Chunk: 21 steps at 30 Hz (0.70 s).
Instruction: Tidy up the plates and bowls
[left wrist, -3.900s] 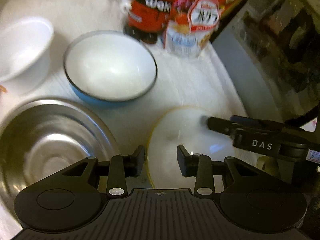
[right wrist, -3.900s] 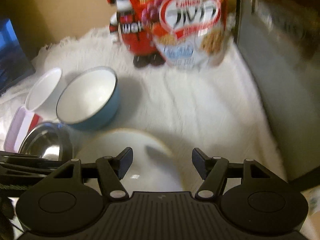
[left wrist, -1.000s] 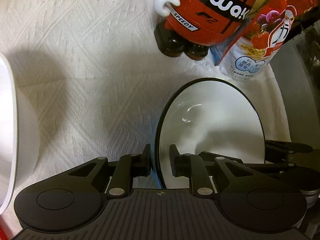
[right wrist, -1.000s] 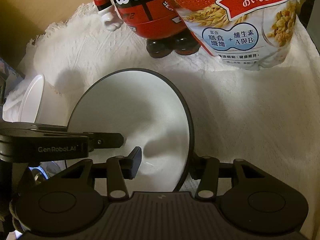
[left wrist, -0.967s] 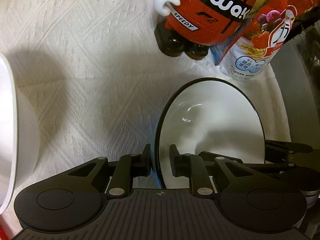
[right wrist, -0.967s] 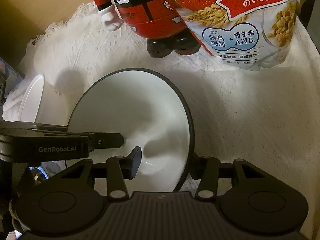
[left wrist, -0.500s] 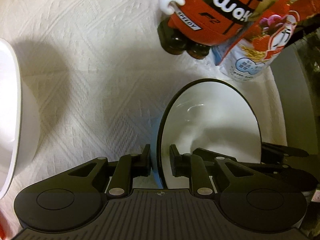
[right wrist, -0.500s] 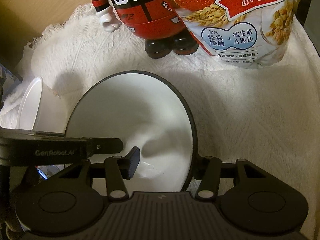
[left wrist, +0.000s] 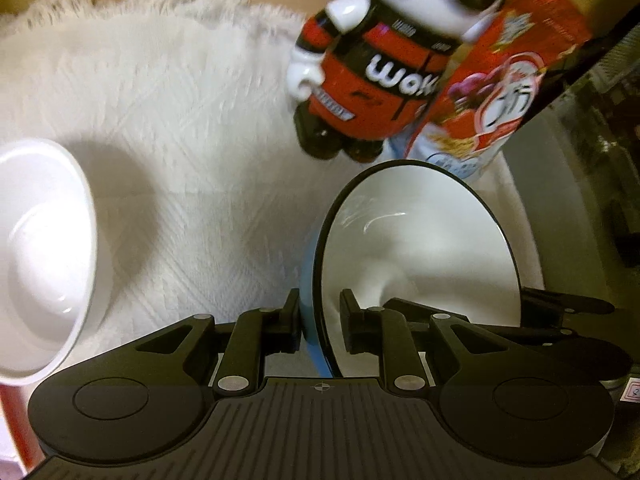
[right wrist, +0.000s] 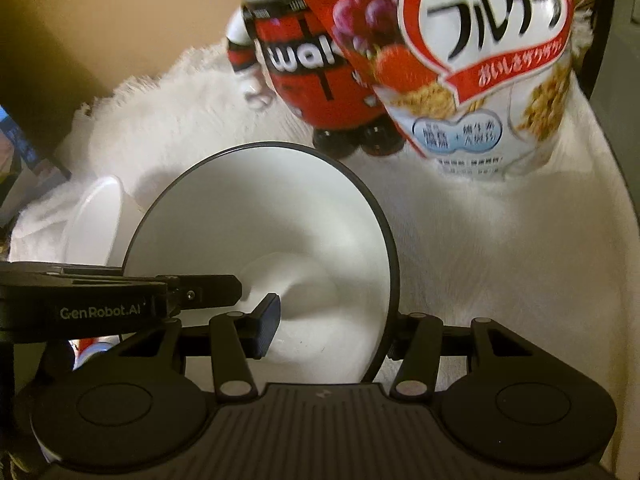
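White cloth (left wrist: 192, 128) covers the table; blue bowl (left wrist: 420, 248) held at opposite rims, nesting not done.
Left gripper (left wrist: 319, 316) pinches the near rim; right gripper (right wrist: 332, 332) straddles the far rim, grip unclear. Bowl sits mouth-up, slightly tilted, round, no long axis. White bowl (left wrist: 44, 264) stands apart, unstacked.

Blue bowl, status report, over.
Left gripper and right gripper both clamp the blue bowl's rim. White bowl apart. Cereal bag close ahead.
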{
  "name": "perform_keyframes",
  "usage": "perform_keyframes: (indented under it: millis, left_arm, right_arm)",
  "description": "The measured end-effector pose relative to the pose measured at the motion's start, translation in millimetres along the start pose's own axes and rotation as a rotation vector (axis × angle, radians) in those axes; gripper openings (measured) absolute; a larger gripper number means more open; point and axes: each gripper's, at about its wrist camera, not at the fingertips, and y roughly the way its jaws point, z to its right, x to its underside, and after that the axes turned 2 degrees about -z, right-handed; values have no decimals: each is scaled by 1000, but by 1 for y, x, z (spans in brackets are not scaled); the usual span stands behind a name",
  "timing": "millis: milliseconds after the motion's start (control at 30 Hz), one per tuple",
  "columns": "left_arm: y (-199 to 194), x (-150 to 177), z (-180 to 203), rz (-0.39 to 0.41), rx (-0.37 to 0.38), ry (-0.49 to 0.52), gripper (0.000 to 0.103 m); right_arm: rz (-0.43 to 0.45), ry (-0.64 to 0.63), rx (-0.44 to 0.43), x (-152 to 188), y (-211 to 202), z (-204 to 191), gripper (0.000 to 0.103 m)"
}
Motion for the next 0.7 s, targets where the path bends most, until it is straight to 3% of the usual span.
perform_keyframes:
  millis: [333, 533, 700]
  left_arm:
    - [-57, 25, 42, 84, 18, 72, 21]
    - [-70, 63, 59, 70, 47, 104, 21]
    - [-69, 103, 70, 38, 49, 158, 21]
  right_arm:
    - [69, -8, -14, 27, -70, -5, 52]
    - [66, -14, -5, 63, -101, -3, 52]
    - [15, 45, -15, 103, -104, 10, 53]
